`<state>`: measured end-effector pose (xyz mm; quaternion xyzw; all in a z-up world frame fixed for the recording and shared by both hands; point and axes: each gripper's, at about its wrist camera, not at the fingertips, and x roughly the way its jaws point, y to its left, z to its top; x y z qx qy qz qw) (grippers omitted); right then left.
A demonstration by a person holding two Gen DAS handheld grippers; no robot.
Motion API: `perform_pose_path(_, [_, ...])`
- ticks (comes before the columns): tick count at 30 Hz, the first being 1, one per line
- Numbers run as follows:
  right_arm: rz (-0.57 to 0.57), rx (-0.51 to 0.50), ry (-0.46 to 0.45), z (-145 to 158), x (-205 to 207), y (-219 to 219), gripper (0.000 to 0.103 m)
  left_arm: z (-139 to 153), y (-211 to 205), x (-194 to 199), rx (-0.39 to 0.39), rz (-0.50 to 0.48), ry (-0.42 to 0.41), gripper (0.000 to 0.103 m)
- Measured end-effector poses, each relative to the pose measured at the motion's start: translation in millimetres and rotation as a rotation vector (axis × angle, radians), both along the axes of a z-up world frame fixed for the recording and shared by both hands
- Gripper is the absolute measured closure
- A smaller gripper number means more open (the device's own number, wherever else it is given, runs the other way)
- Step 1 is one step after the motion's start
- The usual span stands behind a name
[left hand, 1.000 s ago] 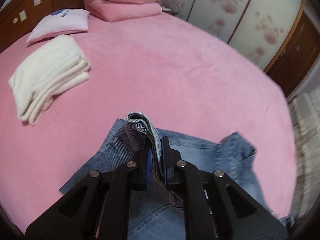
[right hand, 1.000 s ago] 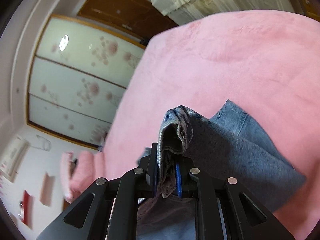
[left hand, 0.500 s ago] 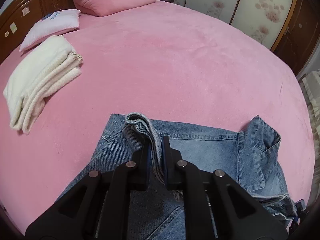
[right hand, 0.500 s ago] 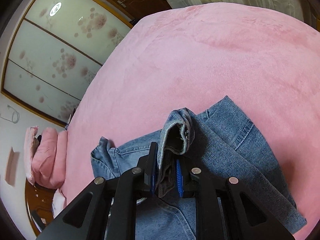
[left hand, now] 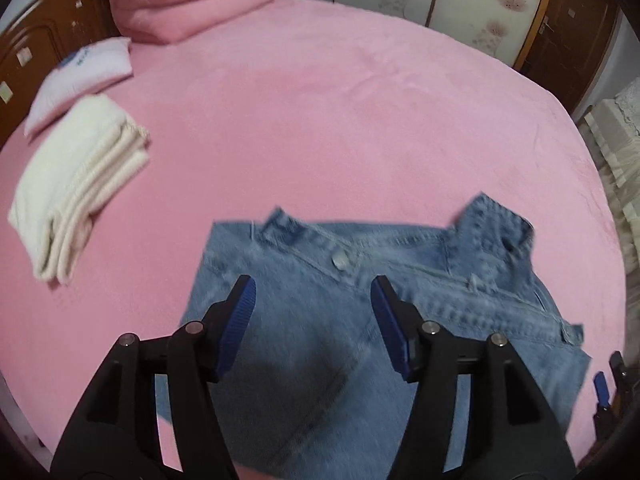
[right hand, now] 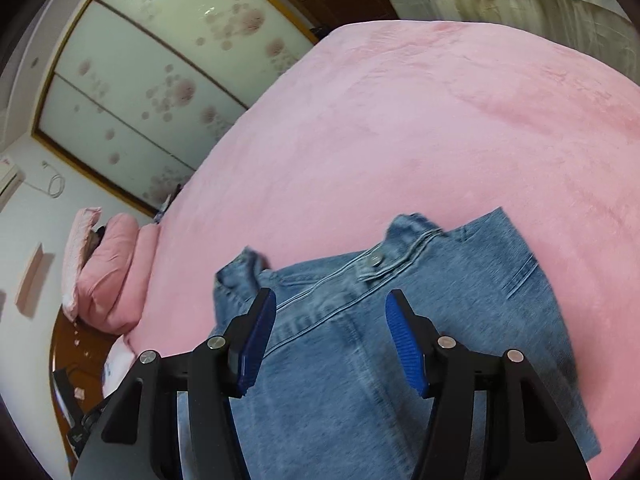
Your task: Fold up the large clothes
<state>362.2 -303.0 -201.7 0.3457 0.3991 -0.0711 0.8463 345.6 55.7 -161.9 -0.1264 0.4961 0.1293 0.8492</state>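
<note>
Denim lies spread on the pink bed (left hand: 340, 120) — a pair of blue jeans (left hand: 320, 340), waistband toward the far side, its metal button (left hand: 340, 261) facing up. The cloth rests flat on the bedcover near the close edge of the bed, one waistband corner standing up a little at the far right in the left wrist view.

The left hand-held gripper (left hand: 312, 308) hovers over the jeans with its jaws opening; the blue pads stand well apart and nothing is pinched between them, only denim lying below. The right hand-held gripper (right hand: 331, 320) is the same — jaws opening, pads clear of the cloth, the fly and waistband visible through the gap. In the left wrist view part of the right hand-held gripper shows at the lower right edge, just past the jeans.

A folded cream garment (left hand: 76, 184) sits well apart from the jeans toward the left of the bed. Beyond it are a pale pillow (left hand: 84, 76) and a folded pink quilt (left hand: 184, 0) against the wooden headboard (left hand: 44, 40).
</note>
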Motion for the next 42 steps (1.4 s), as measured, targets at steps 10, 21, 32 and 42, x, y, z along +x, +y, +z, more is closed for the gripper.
perform_pose_path(10, [0.155,0.183,0.01,-5,-32,78,0.073,-33,-34,-61,-0.2,-0.124,0.156,0.046])
perform_pose_path(21, [0.438,0.201,0.249,-82,-64,176,0.102,-90,-82,-116,-0.247,-0.328,0.22,0.089])
perform_pose_path(32, [0.495,0.105,0.289,-104,-60,192,0.102,-97,-89,-104,-0.197,-0.365,0.24,0.089])
perform_pose_path(42, [0.428,-0.078,0.3,-84,-74,111,0.103,-94,-20,-103,-0.045,-0.228,0.186,0.102])
